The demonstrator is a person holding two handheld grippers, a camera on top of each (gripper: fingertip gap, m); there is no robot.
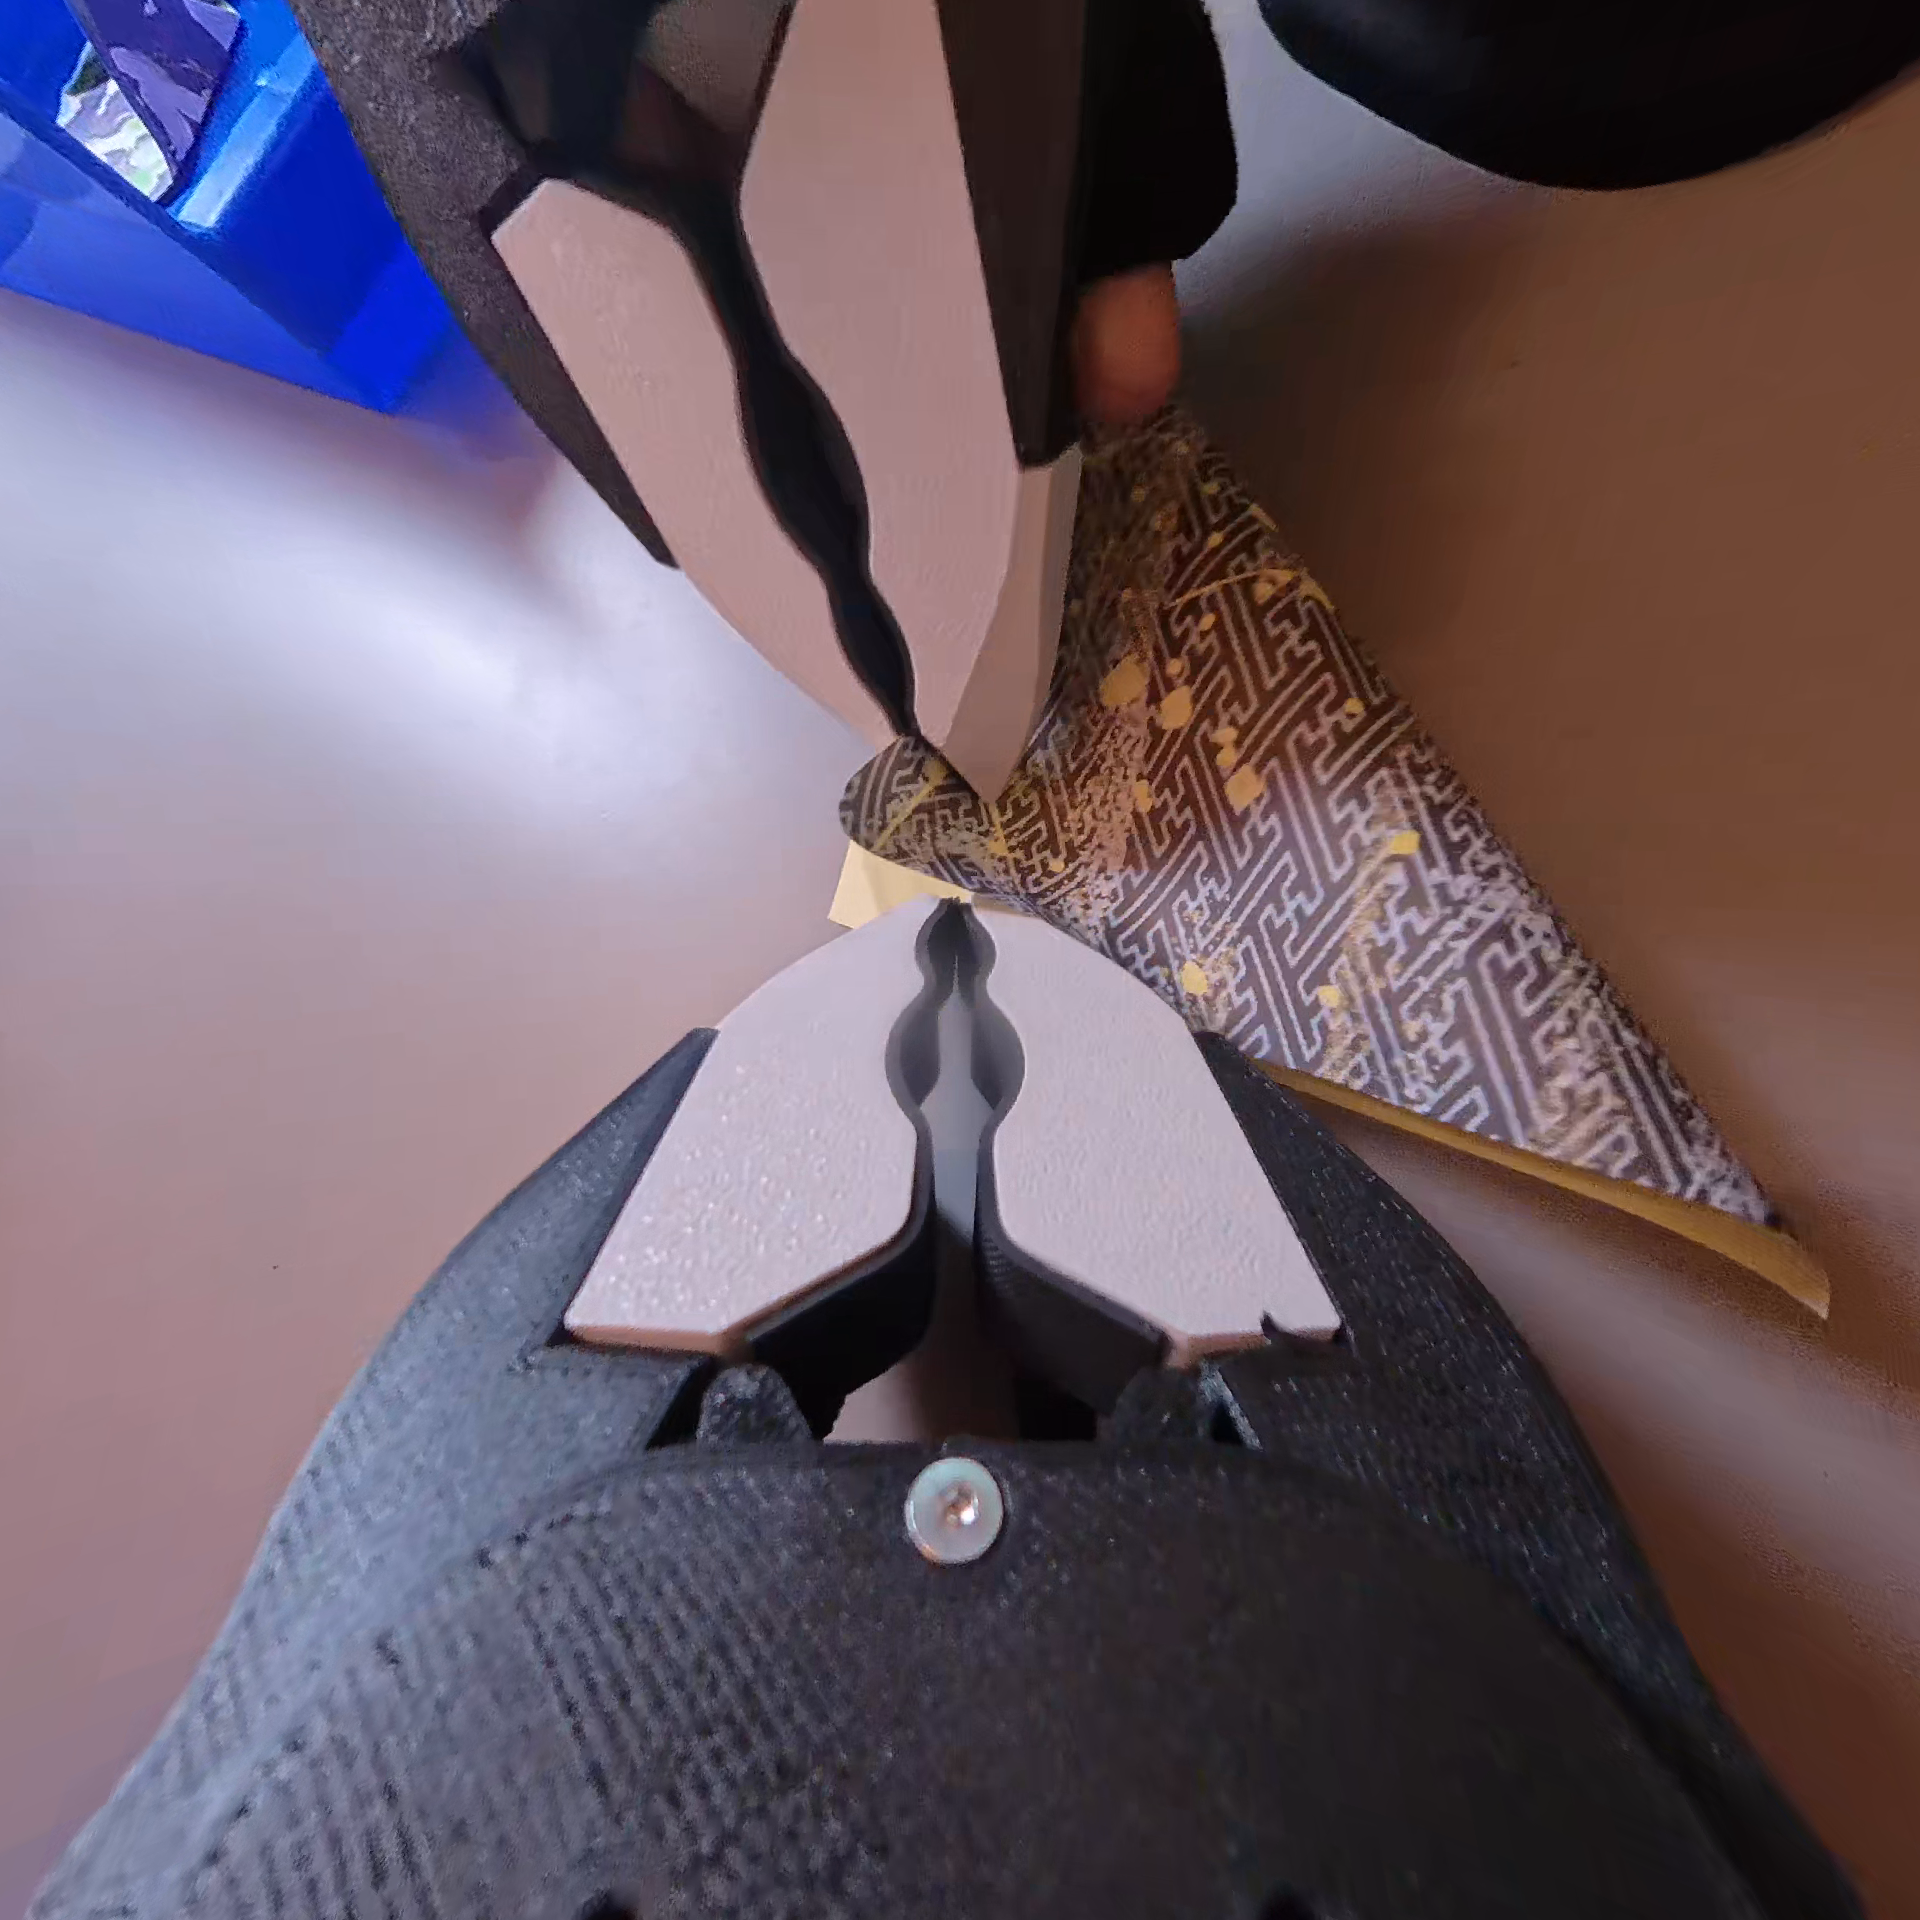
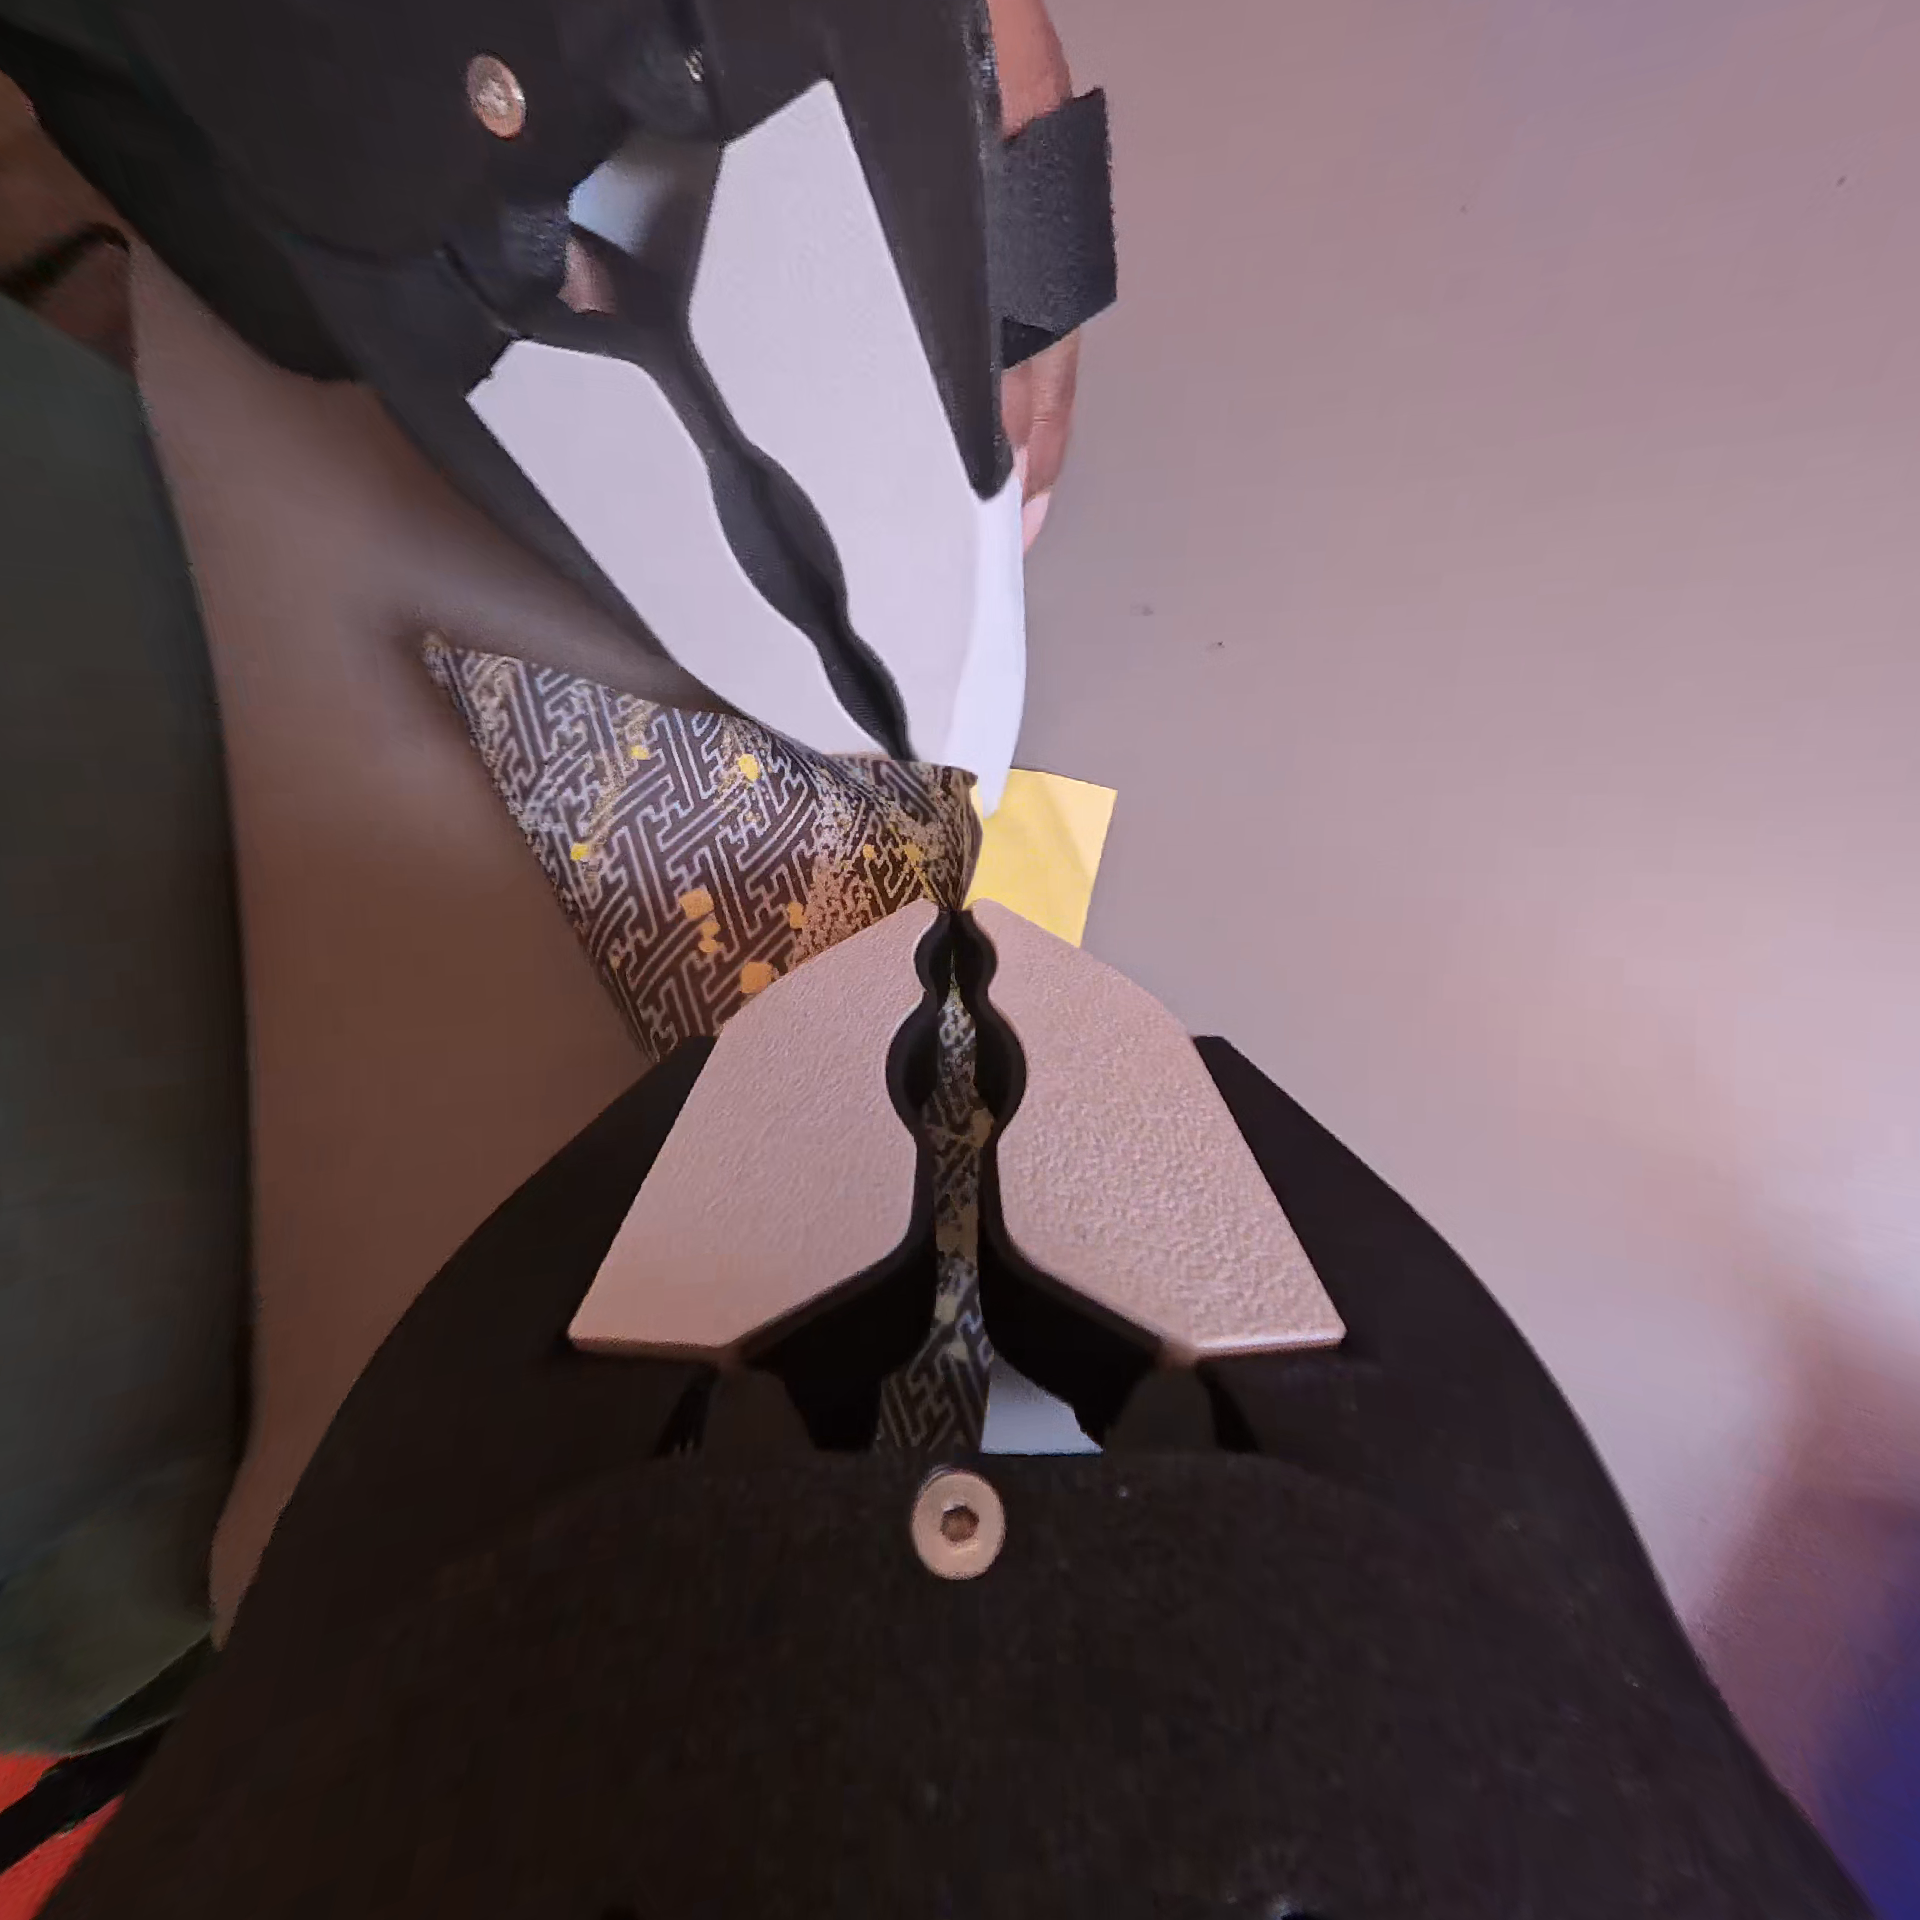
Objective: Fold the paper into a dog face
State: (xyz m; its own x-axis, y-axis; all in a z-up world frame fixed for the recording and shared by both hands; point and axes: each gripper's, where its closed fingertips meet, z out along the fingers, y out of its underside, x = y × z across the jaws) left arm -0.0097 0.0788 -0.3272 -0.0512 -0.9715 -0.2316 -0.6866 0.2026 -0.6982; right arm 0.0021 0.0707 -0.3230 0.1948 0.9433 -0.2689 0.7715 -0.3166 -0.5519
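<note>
Paper: dark brown printed face, covered in a white maze-like key pattern, flecked with gold splashes; underside shown plain pale yellow. Left hand-held gripper and right hand-held gripper: black textured bodies, pale grey-beige finger plates. Table: plain brownish mauve. Blue bin seen at one corner.

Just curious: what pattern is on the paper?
Dark brown with a pale maze-like line pattern and gold flecks on the paper; clearest in the left wrist view.
</note>
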